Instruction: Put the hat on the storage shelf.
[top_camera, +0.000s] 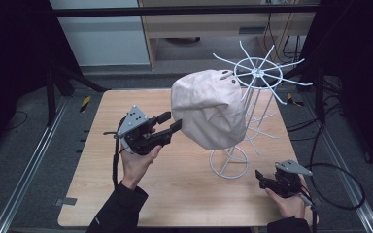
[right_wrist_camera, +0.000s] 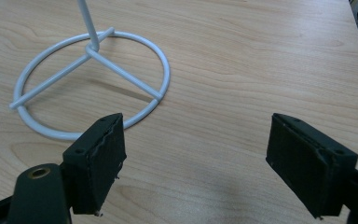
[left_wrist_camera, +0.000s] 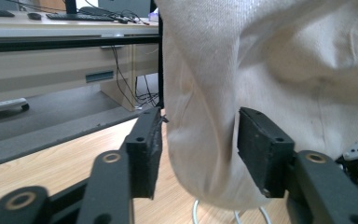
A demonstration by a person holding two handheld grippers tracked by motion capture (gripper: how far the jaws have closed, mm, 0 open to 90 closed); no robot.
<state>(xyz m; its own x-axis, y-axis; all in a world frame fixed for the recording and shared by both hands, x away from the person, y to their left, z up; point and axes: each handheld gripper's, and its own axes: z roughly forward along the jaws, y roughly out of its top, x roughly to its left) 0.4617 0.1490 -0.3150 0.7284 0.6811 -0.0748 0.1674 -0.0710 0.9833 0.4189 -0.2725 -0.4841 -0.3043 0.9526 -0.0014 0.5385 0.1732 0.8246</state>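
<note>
A cream cloth cap (top_camera: 209, 109) hangs on a white wire rack (top_camera: 257, 73) that stands on the wooden table (top_camera: 175, 194). My left gripper (top_camera: 171, 122) is raised at the cap's left edge. In the left gripper view its jaws (left_wrist_camera: 196, 149) stand apart with a fold of the cap (left_wrist_camera: 270, 70) between them; the left pad is clear of the cloth and the right pad lies near or against it. My right gripper (top_camera: 261, 178) rests low near the table's front right, open and empty. Its jaws (right_wrist_camera: 196, 163) point toward the rack's ring base (right_wrist_camera: 93, 84).
The rack's ring base (top_camera: 229, 162) sits right of the table's middle, with wire spokes fanning out at the top right. Metal rails run along both sides of the table. A black cable (top_camera: 335, 184) loops on the floor at the right. A desk stands behind.
</note>
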